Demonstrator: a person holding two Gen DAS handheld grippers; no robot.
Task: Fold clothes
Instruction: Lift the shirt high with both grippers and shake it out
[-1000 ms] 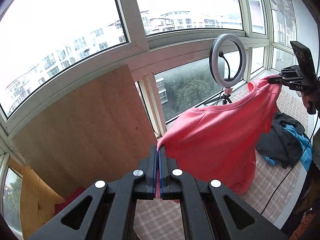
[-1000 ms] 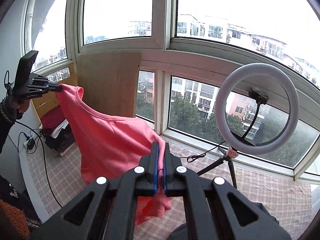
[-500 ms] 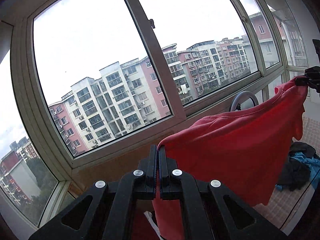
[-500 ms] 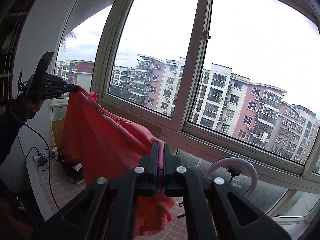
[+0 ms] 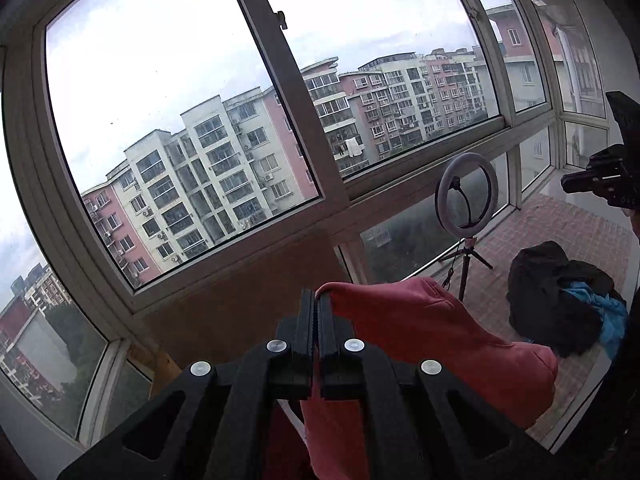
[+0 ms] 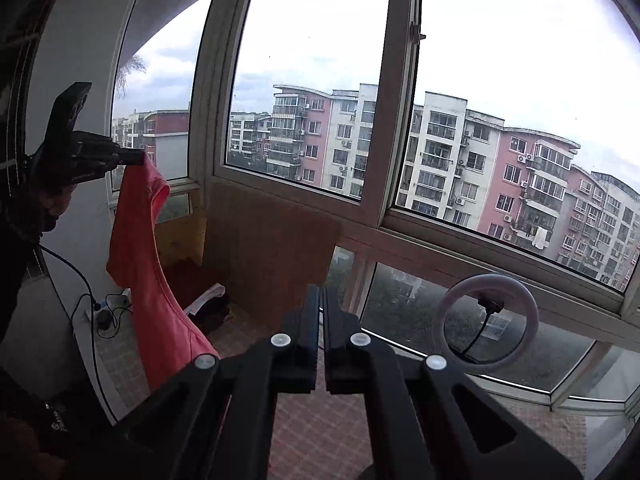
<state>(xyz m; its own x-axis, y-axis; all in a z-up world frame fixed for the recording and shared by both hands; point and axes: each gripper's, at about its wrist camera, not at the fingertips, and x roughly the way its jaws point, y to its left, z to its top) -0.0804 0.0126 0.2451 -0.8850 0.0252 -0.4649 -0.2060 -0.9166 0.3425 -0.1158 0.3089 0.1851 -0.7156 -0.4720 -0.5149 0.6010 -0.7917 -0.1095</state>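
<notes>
A red sweatshirt [image 5: 432, 344] hangs from my left gripper [image 5: 315, 300], which is shut on one edge of it. In the right wrist view the same red sweatshirt [image 6: 152, 280] dangles from the left gripper [image 6: 134, 157] at the far left. My right gripper [image 6: 321, 294] has its jaws together with no cloth between them. It also shows at the right edge of the left wrist view [image 5: 568, 182], apart from the garment.
A ring light on a tripod [image 5: 466, 204] stands by the window. A pile of dark and blue clothes [image 5: 560, 304] lies on the checked surface [image 5: 568, 232]. A wooden board [image 6: 268, 256] leans against the window. Cables and a power strip [image 6: 108, 312] lie at left.
The right gripper has let go of the sweatshirt; the garment now hangs from the left gripper alone. Both grippers have tilted back down a little.
</notes>
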